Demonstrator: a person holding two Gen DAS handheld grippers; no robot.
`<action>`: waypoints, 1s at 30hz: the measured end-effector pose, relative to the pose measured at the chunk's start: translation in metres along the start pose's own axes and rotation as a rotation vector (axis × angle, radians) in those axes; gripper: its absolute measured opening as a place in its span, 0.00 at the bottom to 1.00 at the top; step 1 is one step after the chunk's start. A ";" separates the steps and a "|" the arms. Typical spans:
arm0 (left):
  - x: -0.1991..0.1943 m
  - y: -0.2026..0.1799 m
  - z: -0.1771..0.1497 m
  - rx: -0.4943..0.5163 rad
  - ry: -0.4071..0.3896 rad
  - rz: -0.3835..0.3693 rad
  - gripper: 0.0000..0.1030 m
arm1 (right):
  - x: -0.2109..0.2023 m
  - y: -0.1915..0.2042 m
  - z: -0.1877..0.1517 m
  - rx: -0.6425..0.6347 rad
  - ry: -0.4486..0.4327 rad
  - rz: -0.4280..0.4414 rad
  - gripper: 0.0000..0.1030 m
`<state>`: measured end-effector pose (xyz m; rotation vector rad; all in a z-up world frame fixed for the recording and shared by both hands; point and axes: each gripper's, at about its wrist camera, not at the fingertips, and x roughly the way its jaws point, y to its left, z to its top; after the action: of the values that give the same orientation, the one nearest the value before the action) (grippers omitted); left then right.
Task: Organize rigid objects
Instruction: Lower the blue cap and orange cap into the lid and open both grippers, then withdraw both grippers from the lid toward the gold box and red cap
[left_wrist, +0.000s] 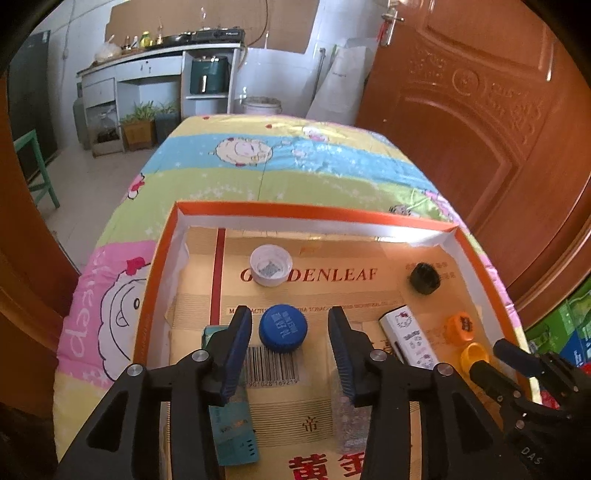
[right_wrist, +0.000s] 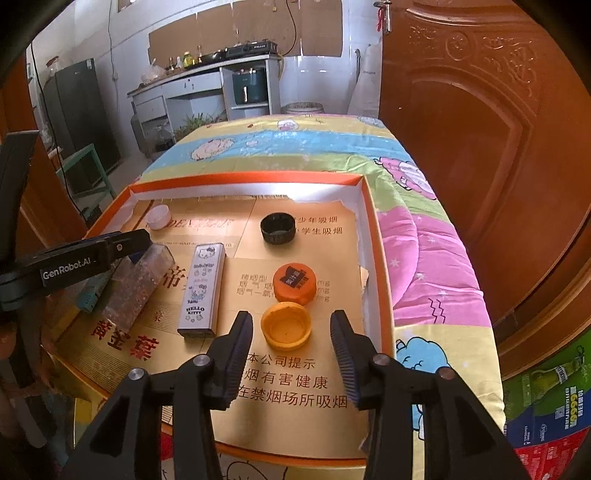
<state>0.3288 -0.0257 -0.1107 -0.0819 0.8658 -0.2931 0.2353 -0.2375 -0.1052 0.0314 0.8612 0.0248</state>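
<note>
Shallow orange-rimmed tray (left_wrist: 345, 216) lined with printed tan cardboard, resting on a cartoon-print quilt (left_wrist: 258, 158). Left gripper (left_wrist: 290, 332): jaws apart, with a blue bottle cap (left_wrist: 282, 328) lying on the tray floor between the pads, neither pad touching it. Right gripper (right_wrist: 291, 328): jaws likewise apart, straddling an open-side-up yellow cap (right_wrist: 286, 326) that lies free on the cardboard. Just beyond the yellow cap, an orange cap (right_wrist: 294, 283) with a dark label, top side up. Farther off, near the far wall of the tray, a black cap (right_wrist: 277, 229) with its hollow upward. At the far left corner, a white cap (left_wrist: 270, 266), also hollow side up. Left of the orange and yellow caps, a slim white Hello Kitty box (right_wrist: 203, 291) lies flat, long axis running near to far. Left of that box, a clear rectangular block (right_wrist: 138, 284), and beside it a teal carton (left_wrist: 231, 424) under the left gripper's left finger. Background: carved wooden door (left_wrist: 480, 110) at right, kitchen counter (left_wrist: 159, 55) at far left
</note>
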 end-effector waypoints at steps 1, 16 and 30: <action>-0.002 0.000 0.001 0.000 -0.010 0.003 0.44 | 0.000 -0.001 0.000 0.003 -0.003 0.001 0.42; -0.046 -0.011 0.004 0.006 -0.118 0.002 0.44 | -0.014 -0.003 -0.004 0.029 -0.056 -0.006 0.42; -0.109 -0.020 -0.022 0.003 -0.184 0.013 0.44 | -0.055 0.003 -0.008 0.004 -0.095 -0.007 0.42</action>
<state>0.2414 -0.0129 -0.0408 -0.0986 0.6826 -0.2707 0.1933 -0.2358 -0.0686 0.0328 0.7665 0.0152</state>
